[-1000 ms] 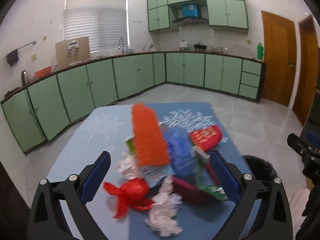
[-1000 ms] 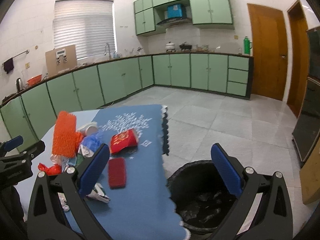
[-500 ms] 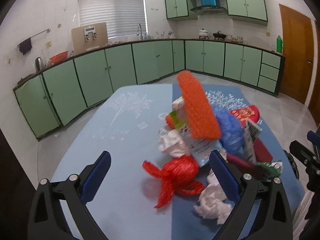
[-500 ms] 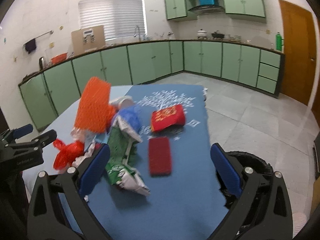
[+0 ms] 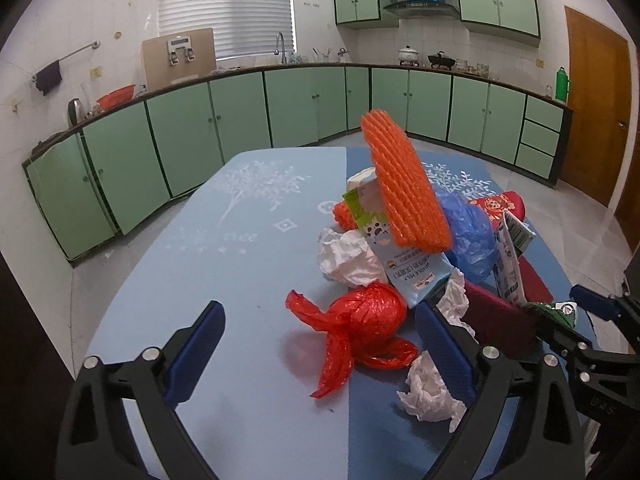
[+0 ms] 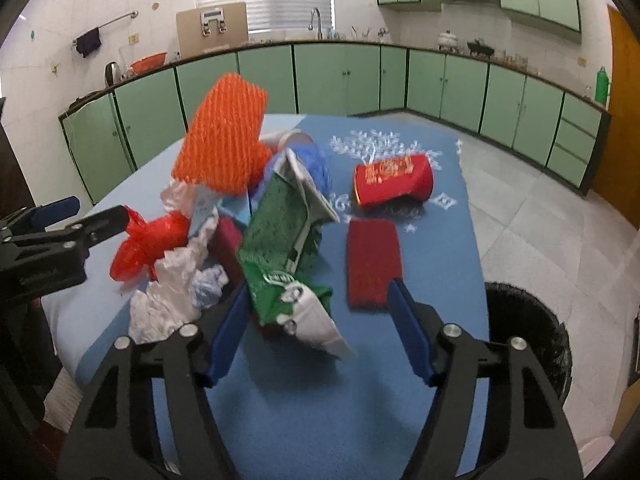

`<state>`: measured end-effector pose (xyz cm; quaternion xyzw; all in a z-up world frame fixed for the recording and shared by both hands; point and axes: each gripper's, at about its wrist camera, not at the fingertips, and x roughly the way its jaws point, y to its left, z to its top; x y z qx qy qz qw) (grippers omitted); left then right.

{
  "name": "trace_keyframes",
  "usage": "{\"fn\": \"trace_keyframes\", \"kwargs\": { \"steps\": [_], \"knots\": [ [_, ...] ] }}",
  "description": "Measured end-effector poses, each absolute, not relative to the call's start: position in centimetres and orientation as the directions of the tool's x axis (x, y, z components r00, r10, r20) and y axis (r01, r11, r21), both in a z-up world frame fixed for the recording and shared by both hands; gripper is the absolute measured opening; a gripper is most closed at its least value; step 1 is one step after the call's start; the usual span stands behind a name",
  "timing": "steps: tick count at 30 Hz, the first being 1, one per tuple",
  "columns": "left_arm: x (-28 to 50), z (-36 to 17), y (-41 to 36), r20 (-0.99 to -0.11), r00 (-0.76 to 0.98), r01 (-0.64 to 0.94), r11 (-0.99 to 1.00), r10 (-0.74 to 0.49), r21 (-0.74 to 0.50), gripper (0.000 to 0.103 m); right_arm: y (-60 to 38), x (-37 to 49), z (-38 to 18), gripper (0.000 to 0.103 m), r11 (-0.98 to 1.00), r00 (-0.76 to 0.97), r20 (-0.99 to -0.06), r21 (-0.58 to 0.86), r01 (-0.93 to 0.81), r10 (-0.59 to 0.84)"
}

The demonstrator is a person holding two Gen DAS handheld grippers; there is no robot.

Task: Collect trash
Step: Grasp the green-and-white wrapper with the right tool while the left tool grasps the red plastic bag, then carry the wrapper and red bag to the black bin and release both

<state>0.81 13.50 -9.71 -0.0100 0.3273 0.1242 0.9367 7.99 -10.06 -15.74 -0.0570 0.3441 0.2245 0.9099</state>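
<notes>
A pile of trash lies on the blue table [image 5: 248, 240]: an orange foam net [image 5: 404, 184], a milk carton [image 5: 404, 268], a blue bag [image 5: 468, 232], a knotted red plastic bag [image 5: 360, 320], white crumpled tissues [image 5: 348, 256], a green carton [image 6: 284, 232], a dark red pad [image 6: 374, 262] and a red packet [image 6: 394, 178]. My left gripper [image 5: 320, 352] is open, its jaws either side of the red bag. My right gripper [image 6: 320, 328] is open just before the green carton.
A black trash bin [image 6: 528, 340] with a dark liner stands on the floor off the table's right edge. Green kitchen cabinets [image 5: 240, 120] line the walls behind. A wooden door [image 5: 596, 112] is at the far right.
Both grippers have moved closer to the trash pile. The left swung so the red bag sits between its jaws; the right turned from the bin toward the green carton.
</notes>
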Motion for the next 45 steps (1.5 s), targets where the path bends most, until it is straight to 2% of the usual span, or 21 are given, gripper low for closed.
{"fn": "trace_keyframes", "kwargs": {
  "steps": [9, 14, 22, 24, 26, 28, 31, 38, 39, 40, 41, 43, 45],
  "knots": [
    [1.2, -9.9, 13.0, -0.625, 0.75, -0.221, 0.973, 0.215, 0.069, 0.094, -12.1, 9.2, -15.9, 0.065, 0.916, 0.669, -0.653, 0.1, -0.388, 0.354],
    [1.4, -10.1, 12.7, -0.629, 0.748, -0.213, 0.974, 0.212, 0.075, 0.094, -12.0, 10.1, -16.6, 0.055, 0.899, 0.631, -0.666, 0.146, -0.413, 0.398],
    [2.0, -10.4, 13.4, -0.632, 0.742, -0.232, 0.97, 0.223, 0.069, 0.094, -11.6, 11.3, -17.1, 0.057, 0.89, 0.613, -0.671, 0.168, -0.423, 0.418],
    [2.2, -10.4, 13.7, -0.631, 0.744, -0.236, 0.97, 0.221, 0.061, 0.094, -11.4, 11.6, -17.2, 0.053, 0.883, 0.598, -0.677, 0.178, -0.434, 0.43],
    [2.5, -10.5, 13.9, -0.628, 0.745, -0.24, 0.969, 0.224, 0.062, 0.091, -11.3, 11.7, -17.3, 0.035, 0.869, 0.575, -0.678, 0.203, -0.452, 0.457],
    [2.9, -10.8, 14.0, -0.638, 0.74, -0.229, 0.972, 0.213, 0.058, 0.079, -11.2, 11.8, -17.2, 0.024, 0.857, 0.561, -0.678, 0.213, -0.469, 0.475],
    [3.4, -11.3, 14.0, -0.658, 0.729, -0.21, 0.977, 0.187, 0.044, 0.071, -11.2, 11.6, -16.9, 0.017, 0.85, 0.559, -0.673, 0.213, -0.482, 0.485],
    [4.0, -12.8, 13.8, -0.692, 0.703, -0.199, 0.98, 0.164, 0.031, 0.076, -11.2, 11.4, -16.6, 0.017, 0.847, 0.561, -0.665, 0.22, -0.484, 0.494],
    [4.1, -12.9, 13.8, -0.692, 0.705, -0.195, 0.981, 0.156, 0.023, 0.071, -11.2, 11.3, -16.6, 0.017, 0.845, 0.562, -0.662, 0.221, -0.487, 0.496],
    [4.0, -12.8, 13.8, -0.687, 0.711, -0.192, 0.981, 0.151, 0.017, 0.059, -11.2, 11.3, -16.5, 0.017, 0.843, 0.562, -0.659, 0.222, -0.489, 0.5],
    [3.7, -12.5, 13.9, -0.676, 0.723, -0.183, 0.983, 0.138, 0.005, 0.052, -11.2, 11.3, -16.4, 0.017, 0.842, 0.563, -0.656, 0.224, -0.49, 0.502],
    [3.6, -12.2, 13.7, -0.667, 0.736, -0.166, 0.986, 0.119, -0.007, 0.027, -11.3, 11.1, -16.1, 0.017, 0.839, 0.566, -0.648, 0.227, -0.495, 0.509],
    [3.4, -11.8, 13.6, -0.659, 0.744, -0.158, 0.987, 0.106, -0.02, 0.02, -11.3, 10.8, -15.9, 0.017, 0.837, 0.572, -0.641, 0.223, -0.5, 0.512]
  ]
}}
